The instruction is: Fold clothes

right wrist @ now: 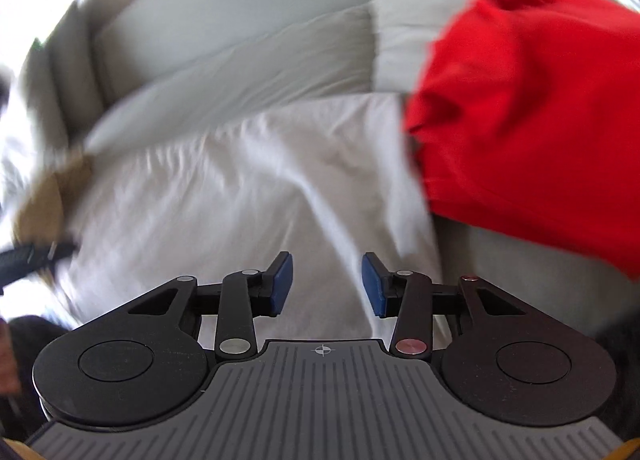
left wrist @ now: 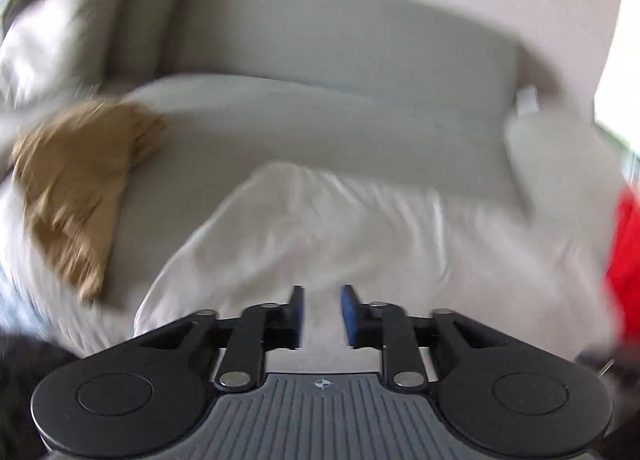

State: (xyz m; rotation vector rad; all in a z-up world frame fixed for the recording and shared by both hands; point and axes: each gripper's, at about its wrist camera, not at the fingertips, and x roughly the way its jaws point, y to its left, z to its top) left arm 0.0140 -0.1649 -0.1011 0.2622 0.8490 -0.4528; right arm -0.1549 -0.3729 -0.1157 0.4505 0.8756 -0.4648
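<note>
Right wrist: white garment (right wrist: pixel 240 188) lies beyond parted fingers (right wrist: pixel 282 284).

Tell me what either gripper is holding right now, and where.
Nothing. The left gripper and right gripper both show an empty gap above the white garment.

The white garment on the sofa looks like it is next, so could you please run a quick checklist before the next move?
1. Left gripper empty: ok, a gap shows between its fingers.
2. Right gripper empty: ok, its fingers stand apart, nothing between them.
3. White garment spread on the sofa: ok, though wrinkled.
4. Red garment clear of the white one: not ok, it appears to overlap its edge.
5. Tan garment clear of the white one: cannot tell, too blurred.
6. Edges sharp enough to aim at: not ok, both views are blurred.
</note>
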